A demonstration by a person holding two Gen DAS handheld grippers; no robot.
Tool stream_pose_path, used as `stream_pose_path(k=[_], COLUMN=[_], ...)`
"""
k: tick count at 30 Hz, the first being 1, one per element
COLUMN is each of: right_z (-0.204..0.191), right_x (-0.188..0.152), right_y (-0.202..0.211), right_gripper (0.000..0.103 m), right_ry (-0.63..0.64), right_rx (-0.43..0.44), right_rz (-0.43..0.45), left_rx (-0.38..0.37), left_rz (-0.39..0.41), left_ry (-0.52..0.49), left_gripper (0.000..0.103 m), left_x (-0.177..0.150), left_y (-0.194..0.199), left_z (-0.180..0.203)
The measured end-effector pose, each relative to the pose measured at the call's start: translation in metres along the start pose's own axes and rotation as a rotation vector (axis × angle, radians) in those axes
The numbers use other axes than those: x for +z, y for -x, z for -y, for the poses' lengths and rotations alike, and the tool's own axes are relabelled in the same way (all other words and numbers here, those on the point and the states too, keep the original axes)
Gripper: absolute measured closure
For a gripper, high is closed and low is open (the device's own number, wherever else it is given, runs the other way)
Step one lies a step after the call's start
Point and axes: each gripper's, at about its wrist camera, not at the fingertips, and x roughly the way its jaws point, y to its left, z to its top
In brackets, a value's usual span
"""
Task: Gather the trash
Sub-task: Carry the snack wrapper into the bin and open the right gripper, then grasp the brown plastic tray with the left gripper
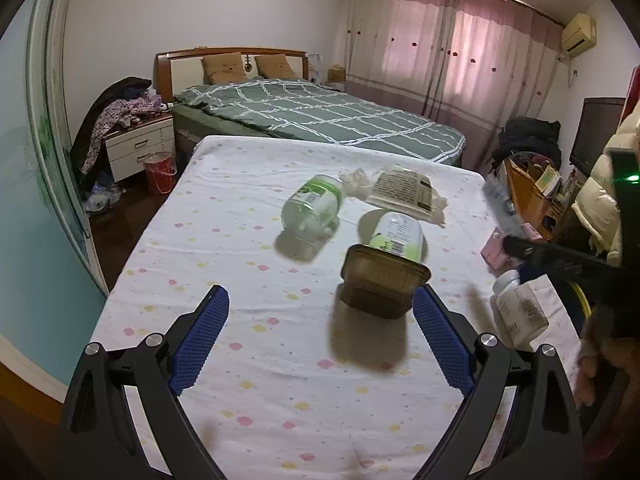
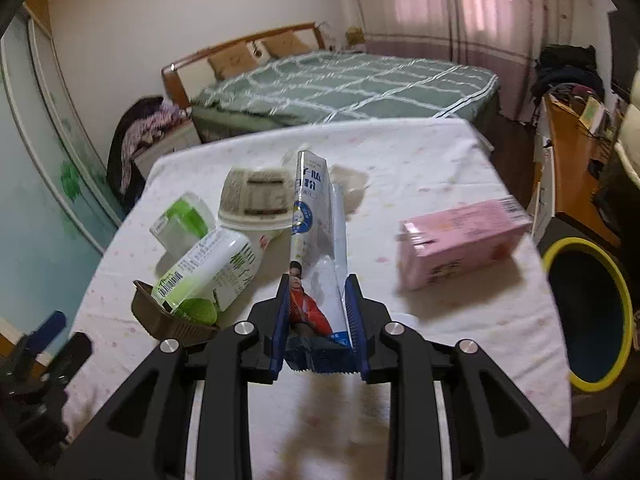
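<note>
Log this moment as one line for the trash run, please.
left gripper: open, over table | right gripper: shut on milk carton | bin: right of table | remaining: pink box, brown tray

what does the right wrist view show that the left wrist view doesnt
Only the right wrist view: the right claw shut on a white and blue foil snack wrapper, and a yellow-rimmed round bin beside the table. Only the left wrist view: the open left claw, a red plastic bucket, and a white pill bottle. Both: the brown plastic tray, the green-labelled white bottle and the green plaid bed.
</note>
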Motion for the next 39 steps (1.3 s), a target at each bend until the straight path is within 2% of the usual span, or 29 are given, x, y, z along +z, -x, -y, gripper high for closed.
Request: stream_pose_path(k=[5,10,18,22,27,31,39], right_z=[0.047,0.117,0.224,0.257,0.273,0.277,0.274], right_x=[-0.007,-0.017,-0.04,-0.053,-0.061,-0.061,-0.06], right_y=[0.032,0.05,0.046,0.033,0.021,0.024,0.024], right_gripper=[0.077,0.077,0.077,0.077,0.076,0.073,0.065], right_ry=[-0.082,-0.202,-0.387,-0.453,-0.523,-0.53,-0.511], right_rx=[-0.067,-0.193,-0.351,-0.381,-0.361,-0.408,-0.447], right_rz=[0.057,0.092,0.084,0.047,0.024,0.027,0.029], left_rx=[-0.026,-0.024,-0.034,-0.022,-0.022,-0.025,-0.033], left_rz=[-0.02,-0.02,-0.055,-0.075,-0.09,-0.101,-0.112], left_ry=[-0.033,-0.05,-0.063,-0.059,-0.071,-0.083,-0.081], left_gripper=[0.011,0.011,0.011,0.011,0.011,0.011,0.011], left_x=[0.001,0.01,0.013,0.011,0.009,0.008,0.007], left_y=[-0.011,-0.025,-0.042,-0.048,-0.054,-0.058,-0.061], left_z=[0.016,0.026,0.038,0.041,0.046,0.05,0.046])
